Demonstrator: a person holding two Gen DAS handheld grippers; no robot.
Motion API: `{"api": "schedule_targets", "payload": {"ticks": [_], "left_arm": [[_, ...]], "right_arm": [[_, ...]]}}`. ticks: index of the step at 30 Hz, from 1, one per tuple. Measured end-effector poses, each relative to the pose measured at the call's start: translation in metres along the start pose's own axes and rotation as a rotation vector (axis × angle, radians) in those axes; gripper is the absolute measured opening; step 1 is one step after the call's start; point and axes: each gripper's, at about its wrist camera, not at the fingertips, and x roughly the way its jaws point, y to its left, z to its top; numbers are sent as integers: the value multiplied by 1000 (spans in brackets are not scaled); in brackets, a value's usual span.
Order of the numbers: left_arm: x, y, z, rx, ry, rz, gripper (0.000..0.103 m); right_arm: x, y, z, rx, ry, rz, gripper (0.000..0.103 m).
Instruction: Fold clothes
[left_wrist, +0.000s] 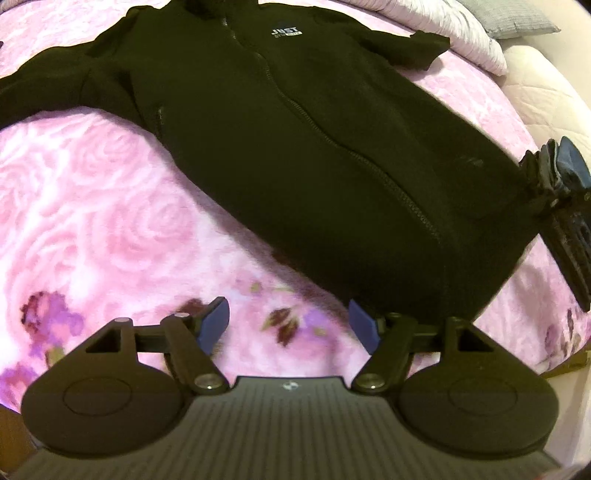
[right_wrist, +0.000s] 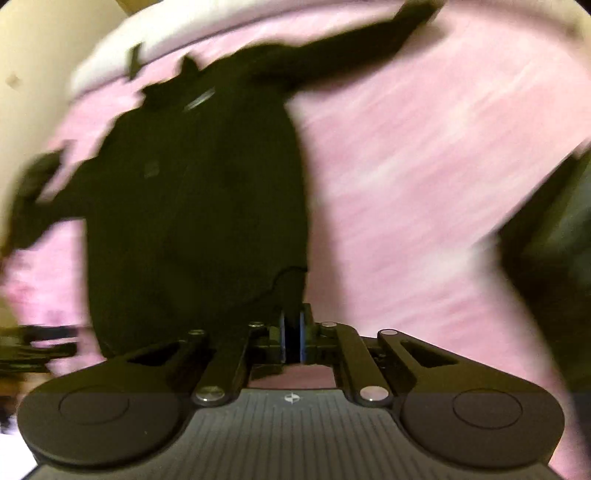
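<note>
A black zip-up jacket (left_wrist: 314, 147) lies spread flat, front up, on a pink rose-patterned blanket (left_wrist: 110, 203), with both sleeves stretched out. My left gripper (left_wrist: 288, 314) is open just short of the jacket's hem, hovering over the blanket with nothing between its blue pads. The right gripper (left_wrist: 543, 173) shows at the right edge of the left wrist view, at the hem's far corner. The right wrist view is motion-blurred. There the right gripper (right_wrist: 293, 332) is shut, and a corner of the jacket (right_wrist: 203, 203) runs down into its pads.
Pale quilted pillows (left_wrist: 476, 40) and a grey pillow (left_wrist: 517, 18) lie beyond the jacket's collar. A cream mattress edge (left_wrist: 546, 92) borders the blanket on the right. A dark blurred shape (right_wrist: 554, 229) fills the right side of the right wrist view.
</note>
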Motion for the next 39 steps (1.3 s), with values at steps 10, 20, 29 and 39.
{"api": "schedule_targets", "payload": {"ticks": [10,20,29,39], "left_arm": [[9,-6,0,-8,-23,7,68],[-20,24,-13,-63,-67,82,69],[-38,34,-37,-125,-96,42,70],[-19,34,-25,-419,-193,-252,72]], "right_arm": [[-2,95,-23,-377,-118,-48,24],[66,254,-167,-1437,-185,27,78],[56,249,-105,-1128,-130,100,0],[-15,159,23,-465,-234,57,0]]}}
